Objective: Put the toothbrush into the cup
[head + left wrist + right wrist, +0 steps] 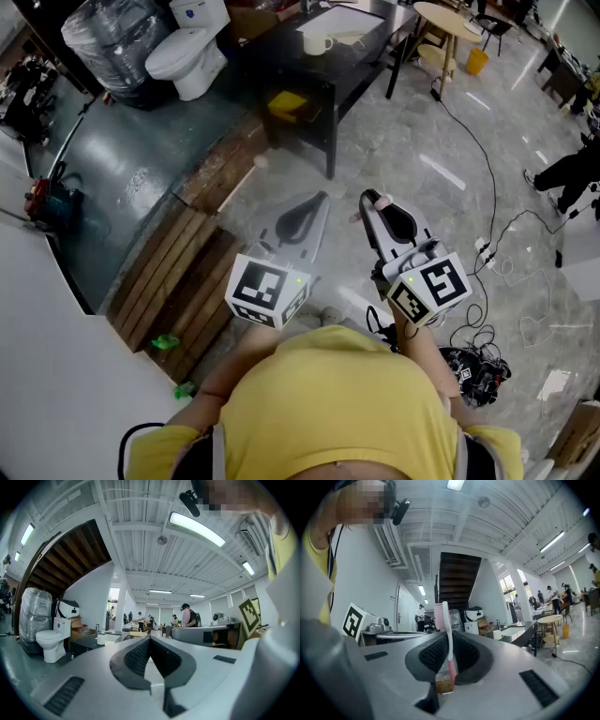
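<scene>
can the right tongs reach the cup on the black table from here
Probably not yet: the cup sits far beyond the right tongs gripping the toothbrush. Only bare floor lies between; step closer.

The floor (441, 178) underfoot is pale grey polished stone with loose black cables (492, 216) trailing over it, and to the left lies a run of brown wooden steps (187, 272). Past the steps stand a white toilet (183, 56) and a big bundle wrapped in clear plastic (112, 37). Beside them is a black table (352, 70), with a round pale wooden side table (448, 19) and a yellow bucket (476, 61) further right. Overhead, the white ribbed ceiling (140, 545) carries long lit strip lights (197, 529), a white wall (91, 597) closes in the dark stair underside, and people (187, 616) stand far down the hall.
</scene>
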`<state>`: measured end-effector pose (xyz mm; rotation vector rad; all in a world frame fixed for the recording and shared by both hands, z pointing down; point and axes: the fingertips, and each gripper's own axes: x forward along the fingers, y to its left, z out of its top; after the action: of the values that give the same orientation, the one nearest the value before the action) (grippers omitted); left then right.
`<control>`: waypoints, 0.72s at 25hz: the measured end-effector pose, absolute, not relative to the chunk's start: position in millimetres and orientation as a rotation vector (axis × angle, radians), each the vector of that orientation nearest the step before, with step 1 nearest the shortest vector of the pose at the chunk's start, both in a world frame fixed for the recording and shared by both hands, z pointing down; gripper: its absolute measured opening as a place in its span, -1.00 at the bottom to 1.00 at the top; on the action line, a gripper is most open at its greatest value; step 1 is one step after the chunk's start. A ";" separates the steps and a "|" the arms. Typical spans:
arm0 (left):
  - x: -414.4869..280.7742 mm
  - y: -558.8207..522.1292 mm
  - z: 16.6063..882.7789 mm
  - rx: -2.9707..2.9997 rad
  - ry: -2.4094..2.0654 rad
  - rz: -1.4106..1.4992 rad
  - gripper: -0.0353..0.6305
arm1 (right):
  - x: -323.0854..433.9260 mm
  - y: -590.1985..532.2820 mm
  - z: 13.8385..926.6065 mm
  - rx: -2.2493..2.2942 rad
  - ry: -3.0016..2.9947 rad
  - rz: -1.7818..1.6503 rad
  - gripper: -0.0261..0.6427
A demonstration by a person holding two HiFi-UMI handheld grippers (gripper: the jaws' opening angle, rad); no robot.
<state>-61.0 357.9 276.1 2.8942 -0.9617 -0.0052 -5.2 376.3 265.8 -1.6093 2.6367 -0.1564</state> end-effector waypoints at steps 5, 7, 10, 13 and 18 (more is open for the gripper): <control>-57.5 362.7 277.2 2.894 -0.963 0.001 -0.88 | -2.3 380.7 266.6 -1.601 2.636 -0.161 -0.82; -54.5 364.4 276.3 2.895 -0.968 -0.001 -0.88 | 1.2 382.4 266.3 -1.600 2.634 -0.160 -0.82; -49.6 365.7 276.1 2.892 -0.979 -0.001 -0.88 | 6.9 383.9 266.4 -1.586 2.633 -0.168 -0.82; -45.9 367.6 275.1 2.887 -0.991 -0.002 -0.88 | 10.7 385.5 265.0 -1.563 2.633 -0.179 -0.82; -39.9 371.1 278.6 2.865 -1.009 -0.005 -0.88 | 16.4 388.5 268.0 -1.537 2.649 -0.205 -0.82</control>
<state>-39.9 371.1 278.6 2.8652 -1.0087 -0.0053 16.4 388.5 268.0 -1.5375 2.6485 -0.2046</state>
